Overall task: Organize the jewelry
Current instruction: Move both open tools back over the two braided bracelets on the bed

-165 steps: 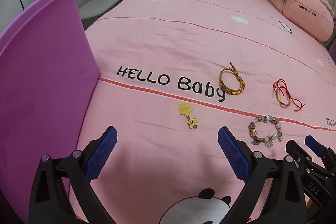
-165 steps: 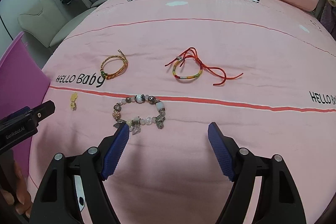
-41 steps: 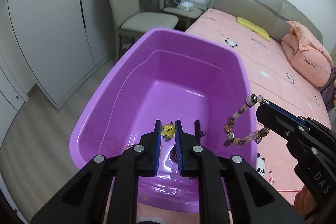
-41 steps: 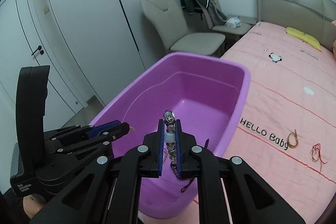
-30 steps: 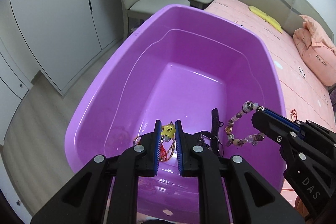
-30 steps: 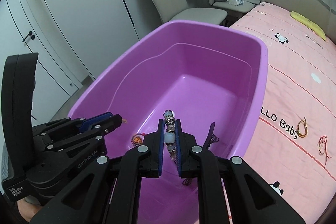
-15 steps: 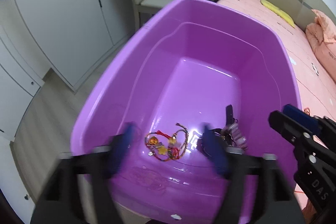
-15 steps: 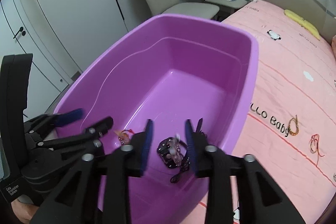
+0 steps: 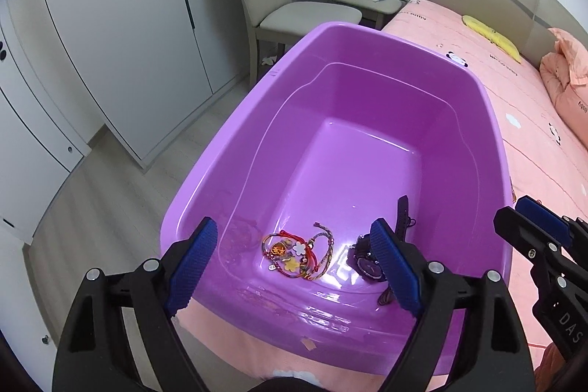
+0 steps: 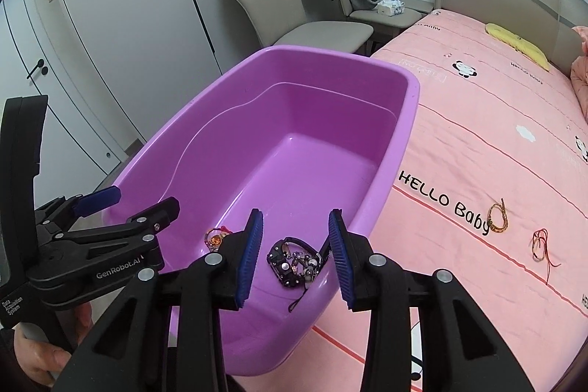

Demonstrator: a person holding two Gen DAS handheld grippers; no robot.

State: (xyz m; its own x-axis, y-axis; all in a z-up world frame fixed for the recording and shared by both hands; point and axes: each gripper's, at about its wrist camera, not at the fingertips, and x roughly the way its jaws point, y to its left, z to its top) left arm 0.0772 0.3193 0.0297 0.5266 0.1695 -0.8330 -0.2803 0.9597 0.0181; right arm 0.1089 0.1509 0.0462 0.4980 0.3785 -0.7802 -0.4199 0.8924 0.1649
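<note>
Jewelry gathered in a purple tub (image 9: 492, 120), two bracelets out on the pink bedspread.

Near end of tub floor: tangle of red and gold cord bracelets (image 9: 294, 254) with yellow and white flower charms at left; black watch (image 9: 367, 261) at right, beaded charm bracelet (image 10: 303, 261) heaped against it. On the bedspread right of the tub: gold woven bracelet (image 10: 499, 217) beside the "Baby" lettering, red cord bracelet (image 10: 540, 245) further right, both flat.

Tub (image 9: 205, 168) sitting on the near edge of the bed (image 10: 496, 120) right in front of me, bracelets (image 9: 294, 254) piled in its near end, watch (image 9: 367, 261) just right of them, two more bracelets (image 10: 498, 217) out on the bedspread to my right, chair (image 9: 279, 6) behind the tub
</note>
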